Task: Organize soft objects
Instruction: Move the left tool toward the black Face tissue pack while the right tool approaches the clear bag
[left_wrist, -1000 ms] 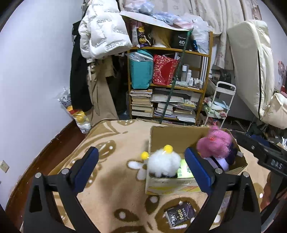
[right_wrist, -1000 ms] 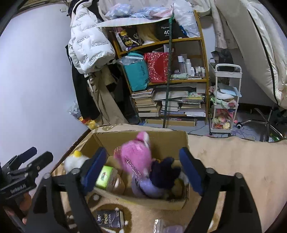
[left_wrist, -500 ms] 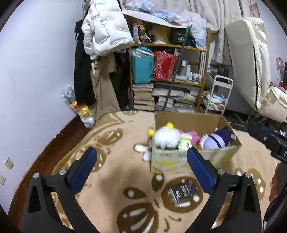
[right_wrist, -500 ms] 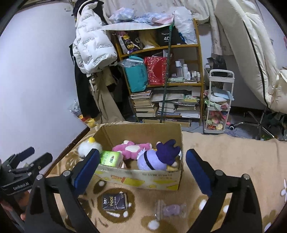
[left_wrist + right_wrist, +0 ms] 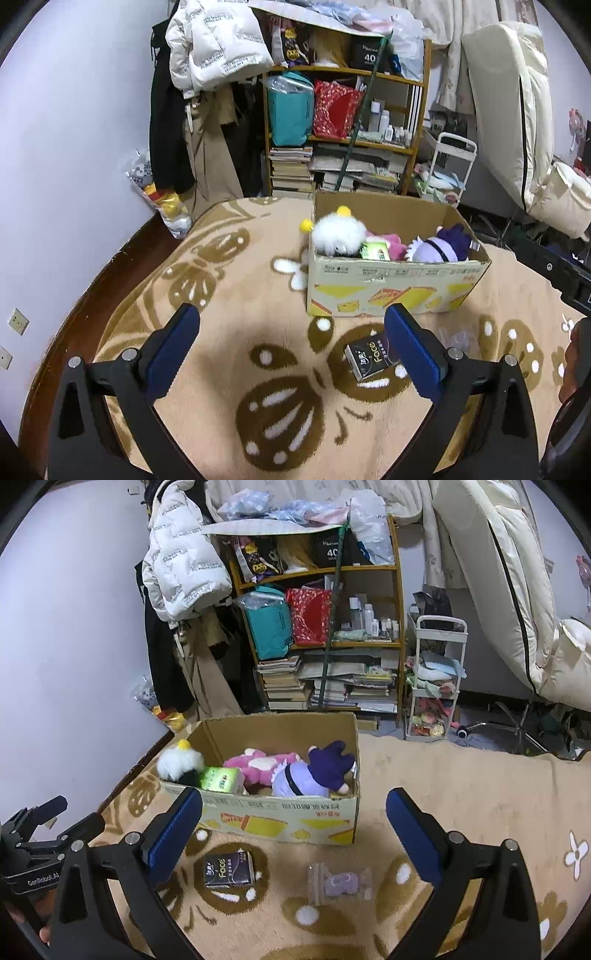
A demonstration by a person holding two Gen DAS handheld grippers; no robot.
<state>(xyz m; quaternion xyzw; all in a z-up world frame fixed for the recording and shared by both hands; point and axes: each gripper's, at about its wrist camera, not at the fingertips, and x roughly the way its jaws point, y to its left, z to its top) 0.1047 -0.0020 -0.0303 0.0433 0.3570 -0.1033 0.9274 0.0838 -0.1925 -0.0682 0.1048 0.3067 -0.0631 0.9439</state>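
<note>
Showing on the left gripper (image 5: 291,343): two black angular arms, each carrying a long blue ribbed pad on its inner face, with silver round screw heads sitting at the joints. Repeating on the right gripper (image 5: 293,829): the same black frame, blue pads and silver screws. Reading "GenRobot.AI" in white lettering along a black body at the lower left edge of the right wrist view. Peeking beneath that black body: a small patch of bare skin.
</note>
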